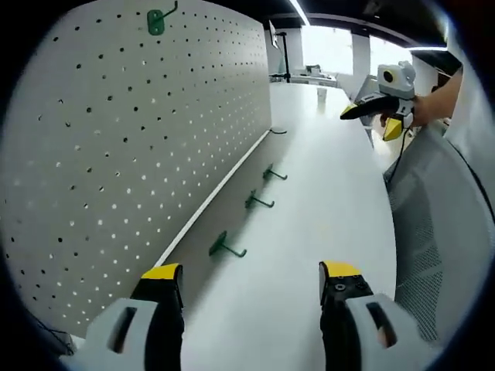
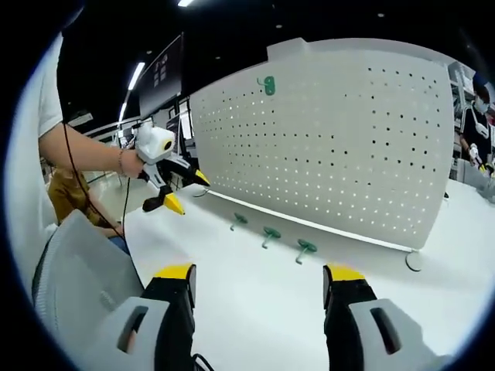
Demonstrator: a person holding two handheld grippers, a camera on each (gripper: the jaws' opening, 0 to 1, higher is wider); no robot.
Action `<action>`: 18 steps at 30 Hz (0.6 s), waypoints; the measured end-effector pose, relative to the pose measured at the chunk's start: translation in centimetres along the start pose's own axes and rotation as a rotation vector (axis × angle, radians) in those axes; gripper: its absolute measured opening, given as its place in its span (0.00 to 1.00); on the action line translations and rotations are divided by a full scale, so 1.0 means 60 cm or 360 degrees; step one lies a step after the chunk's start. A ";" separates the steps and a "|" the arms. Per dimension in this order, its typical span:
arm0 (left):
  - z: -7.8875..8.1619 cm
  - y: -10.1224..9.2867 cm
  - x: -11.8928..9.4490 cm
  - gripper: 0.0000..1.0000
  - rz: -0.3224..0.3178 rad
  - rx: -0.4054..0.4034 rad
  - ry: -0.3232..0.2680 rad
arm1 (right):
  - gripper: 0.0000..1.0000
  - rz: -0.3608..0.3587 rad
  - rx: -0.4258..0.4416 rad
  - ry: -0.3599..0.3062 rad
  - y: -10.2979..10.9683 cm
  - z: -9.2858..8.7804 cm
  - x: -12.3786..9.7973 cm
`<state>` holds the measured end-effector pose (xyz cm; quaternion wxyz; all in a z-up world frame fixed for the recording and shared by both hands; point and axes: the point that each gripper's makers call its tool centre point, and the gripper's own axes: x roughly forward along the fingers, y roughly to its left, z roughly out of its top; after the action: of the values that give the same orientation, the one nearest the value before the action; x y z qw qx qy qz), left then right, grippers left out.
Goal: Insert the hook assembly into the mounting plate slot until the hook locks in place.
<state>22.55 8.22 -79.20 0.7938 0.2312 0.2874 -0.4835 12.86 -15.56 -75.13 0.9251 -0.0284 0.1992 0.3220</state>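
Note:
A white pegboard (image 1: 116,147) (image 2: 332,147) stands upright on the white table (image 1: 332,201). One green hook (image 1: 157,19) (image 2: 267,85) sits mounted near its top edge. Three loose green hooks lie in a row on the table at the board's foot: (image 1: 226,247), (image 1: 257,201), (image 1: 274,174) in the left gripper view, (image 2: 239,221), (image 2: 271,233), (image 2: 305,249) in the right gripper view. My left gripper (image 1: 251,274) (image 2: 188,192) is open and empty, short of the nearest hook. My right gripper (image 2: 259,273) (image 1: 373,120) is open and empty, held above the table facing the board.
A grey mesh chair (image 1: 433,224) (image 2: 77,278) stands at the table's edge beside the person. A thin dark ring (image 2: 414,261) lies by the board's end. Another person (image 2: 473,124) stands beyond the board. Desks and a window lie past the table's far end.

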 end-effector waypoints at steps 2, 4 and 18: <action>0.000 0.003 0.005 0.74 -0.0010 0.0003 0.0007 | 0.65 -0.0003 0.0002 -0.0002 -0.002 0.001 0.000; 0.001 0.005 0.010 0.74 -0.0022 0.0021 0.0020 | 0.66 -0.0005 0.0001 -0.0005 -0.003 0.003 -0.001; 0.002 0.023 0.041 0.75 -0.0129 0.0158 0.0108 | 0.71 -0.0028 0.0025 -0.0026 -0.009 0.004 -0.009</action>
<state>24.70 7.18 -80.66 0.7510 0.2747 0.2990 -0.5207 12.86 -16.27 -74.75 0.9297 -0.0204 0.1939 0.3124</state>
